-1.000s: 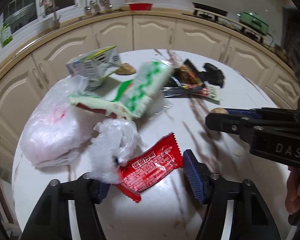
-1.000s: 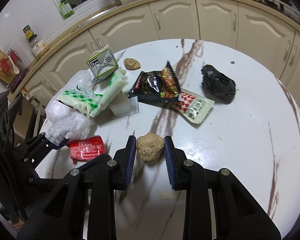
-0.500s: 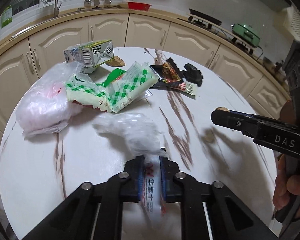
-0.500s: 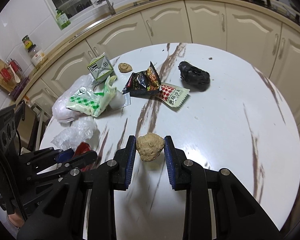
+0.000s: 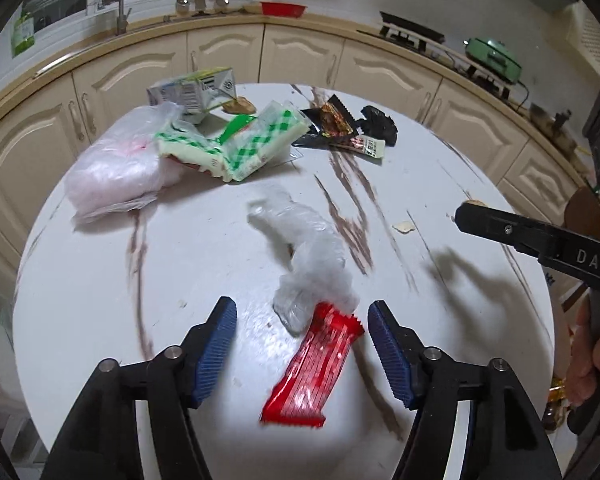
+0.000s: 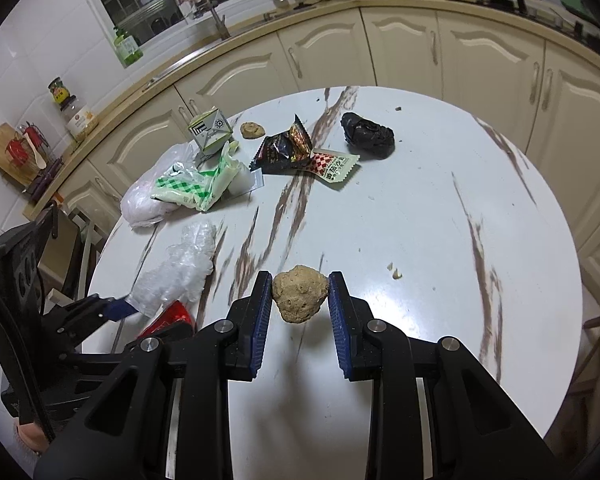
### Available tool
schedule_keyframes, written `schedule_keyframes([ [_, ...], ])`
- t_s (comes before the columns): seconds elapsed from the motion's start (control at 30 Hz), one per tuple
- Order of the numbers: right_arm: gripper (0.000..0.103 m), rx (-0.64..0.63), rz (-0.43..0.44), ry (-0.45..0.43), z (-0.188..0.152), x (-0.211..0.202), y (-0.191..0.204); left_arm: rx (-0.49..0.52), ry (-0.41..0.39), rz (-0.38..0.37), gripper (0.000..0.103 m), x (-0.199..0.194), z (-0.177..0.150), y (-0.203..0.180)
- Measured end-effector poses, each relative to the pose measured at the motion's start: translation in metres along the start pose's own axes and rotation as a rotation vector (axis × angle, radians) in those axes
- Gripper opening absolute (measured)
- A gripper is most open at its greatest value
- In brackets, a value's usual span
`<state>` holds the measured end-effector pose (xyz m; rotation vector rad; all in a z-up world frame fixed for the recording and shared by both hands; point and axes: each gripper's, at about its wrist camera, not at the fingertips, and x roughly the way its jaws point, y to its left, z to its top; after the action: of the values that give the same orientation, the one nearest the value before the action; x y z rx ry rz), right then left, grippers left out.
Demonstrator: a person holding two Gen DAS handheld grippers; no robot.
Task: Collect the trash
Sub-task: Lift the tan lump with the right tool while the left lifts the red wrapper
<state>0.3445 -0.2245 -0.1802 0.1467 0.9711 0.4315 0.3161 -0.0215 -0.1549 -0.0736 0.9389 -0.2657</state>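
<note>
L jaws let go, red wrapper (image 5: 314,364) dropped (wide apart); R jaws clamp brown lump (image 6: 300,299).

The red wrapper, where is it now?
In the left wrist view the red wrapper lies on the table between the open left gripper's fingers, its far end touching the clear plastic.
</note>
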Motion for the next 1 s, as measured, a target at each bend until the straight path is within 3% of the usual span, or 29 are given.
schedule_keyframes([
  [0.03,0.027,0.001,0.000,-0.001,-0.001,-0.001,0.000,0.005,0.006,-0.002,0.059,-0.001,-0.002,-0.001],
  [0.1,0.027,0.002,0.001,-0.002,-0.003,-0.003,0.000,0.016,0.023,-0.007,0.035,0.001,-0.005,-0.001],
  [0.13,0.027,0.002,0.003,-0.002,-0.004,-0.004,0.001,0.025,0.014,-0.003,0.031,-0.001,-0.007,-0.003],
  [0.2,0.027,-0.001,0.006,-0.006,-0.006,-0.006,0.002,0.033,0.021,-0.030,0.016,-0.004,-0.009,-0.007],
  [0.3,0.027,-0.003,0.009,-0.010,-0.009,-0.010,0.003,0.073,0.017,-0.036,0.013,-0.008,-0.015,-0.017],
  [0.37,0.027,-0.001,0.010,-0.014,-0.010,-0.012,0.003,0.078,0.012,-0.050,0.005,-0.013,-0.018,-0.020],
  [1.0,0.027,0.036,-0.003,-0.076,-0.027,-0.051,-0.010,0.120,-0.067,-0.114,0.000,-0.057,-0.024,-0.049],
])
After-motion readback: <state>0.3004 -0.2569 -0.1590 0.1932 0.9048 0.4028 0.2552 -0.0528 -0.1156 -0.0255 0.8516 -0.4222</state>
